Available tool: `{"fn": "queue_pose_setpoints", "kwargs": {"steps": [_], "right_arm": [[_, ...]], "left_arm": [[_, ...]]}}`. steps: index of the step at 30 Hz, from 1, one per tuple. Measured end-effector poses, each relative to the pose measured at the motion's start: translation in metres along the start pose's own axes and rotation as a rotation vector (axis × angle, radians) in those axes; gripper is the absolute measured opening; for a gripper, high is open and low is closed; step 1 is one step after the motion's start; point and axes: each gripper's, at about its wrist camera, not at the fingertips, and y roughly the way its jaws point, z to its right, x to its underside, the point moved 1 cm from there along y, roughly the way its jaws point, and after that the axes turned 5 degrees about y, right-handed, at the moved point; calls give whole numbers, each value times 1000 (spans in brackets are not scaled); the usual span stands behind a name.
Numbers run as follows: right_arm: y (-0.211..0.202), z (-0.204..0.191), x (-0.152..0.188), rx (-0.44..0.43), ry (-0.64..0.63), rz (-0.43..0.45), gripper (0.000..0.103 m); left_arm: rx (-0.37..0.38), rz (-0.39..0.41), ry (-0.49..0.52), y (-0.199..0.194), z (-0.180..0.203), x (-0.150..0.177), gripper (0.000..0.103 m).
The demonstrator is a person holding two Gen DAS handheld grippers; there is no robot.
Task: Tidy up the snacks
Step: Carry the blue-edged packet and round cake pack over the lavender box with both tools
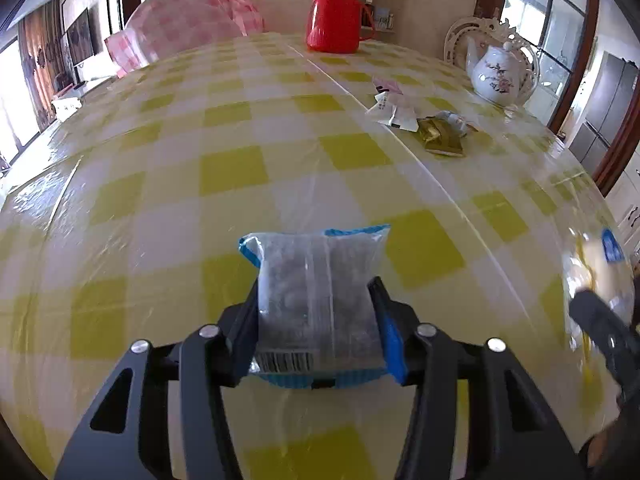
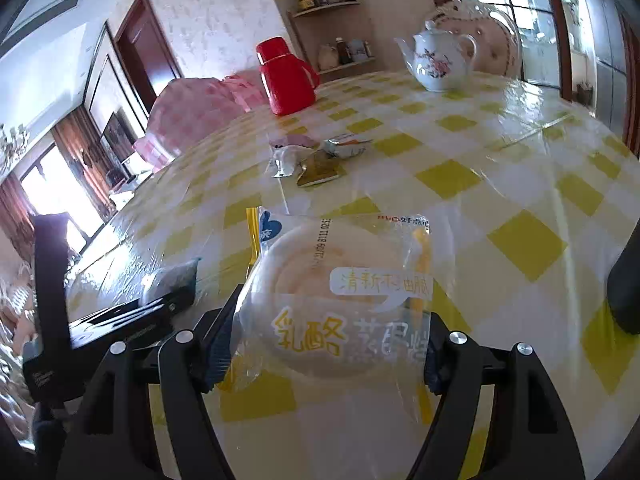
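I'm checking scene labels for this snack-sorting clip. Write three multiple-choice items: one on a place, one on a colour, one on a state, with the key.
1. Where does the small pile of snack packets lie?
A. Between the held snacks and the flask
B. Inside the teapot
C. On the floor

2. What colour is the flask?
A. Green
B. Red
C. Black

3. What is the left hand-held gripper doing?
A. Hanging open over nothing
B. Gripping the teapot's handle
C. Clamped on a clear packet with blue edges

Key: 1 A, the pile sits mid-table on the yellow checked cloth, nearer than the flask. 2 B, its body and cap are red. 3 C, both fingers press the packet's sides.
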Motion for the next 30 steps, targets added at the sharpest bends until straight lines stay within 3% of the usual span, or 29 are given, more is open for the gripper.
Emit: {"fn": "queue_pose_setpoints", "kwargs": {"steps": [9, 21, 30], "right_arm": [[-18, -4, 16, -79, 8, -13, 71], [-48, -41, 57, -177, -65, -42, 71], [-56, -89, 87, -237, -175, -86, 71]], "left_arm": [[-41, 131, -40, -64, -12, 36, 48], [-62, 156, 8, -122, -18, 86, 48], [-91, 174, -17, -159, -50, 117, 48]]}}
